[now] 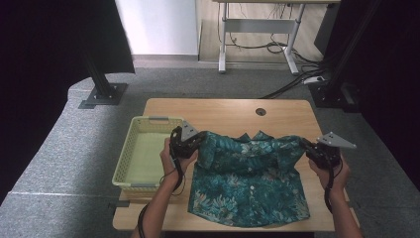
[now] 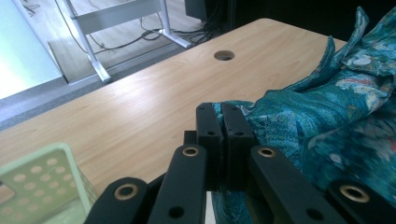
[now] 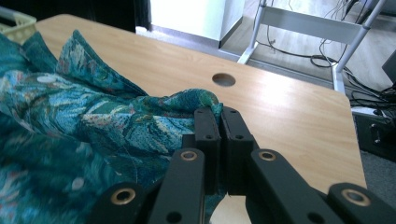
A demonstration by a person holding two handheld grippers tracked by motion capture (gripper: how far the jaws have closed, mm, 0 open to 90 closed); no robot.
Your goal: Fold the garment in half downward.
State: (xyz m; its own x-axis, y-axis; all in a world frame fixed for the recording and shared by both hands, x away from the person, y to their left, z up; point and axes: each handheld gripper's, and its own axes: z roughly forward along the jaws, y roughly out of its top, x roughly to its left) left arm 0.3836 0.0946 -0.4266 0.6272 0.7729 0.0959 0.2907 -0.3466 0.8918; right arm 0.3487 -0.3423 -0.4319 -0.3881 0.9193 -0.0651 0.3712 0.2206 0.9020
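A teal patterned shirt (image 1: 247,181) lies on the wooden table (image 1: 233,116), its lower half flat and its upper edge lifted between my two grippers. The left gripper (image 1: 200,141) is shut on the shirt's left shoulder, next to the basket. In the left gripper view the jaws (image 2: 223,112) pinch a fold of teal cloth (image 2: 327,112). The right gripper (image 1: 308,148) is shut on the shirt's right shoulder near the table's right edge. Its own view shows the fabric (image 3: 93,130) clamped between the black fingertips (image 3: 222,114).
A pale green perforated basket (image 1: 126,158) stands empty on the table's left side, close to my left hand. A round cable hole (image 1: 260,111) sits near the table's far edge. Beyond the table are a desk frame (image 1: 257,34) and floor cables.
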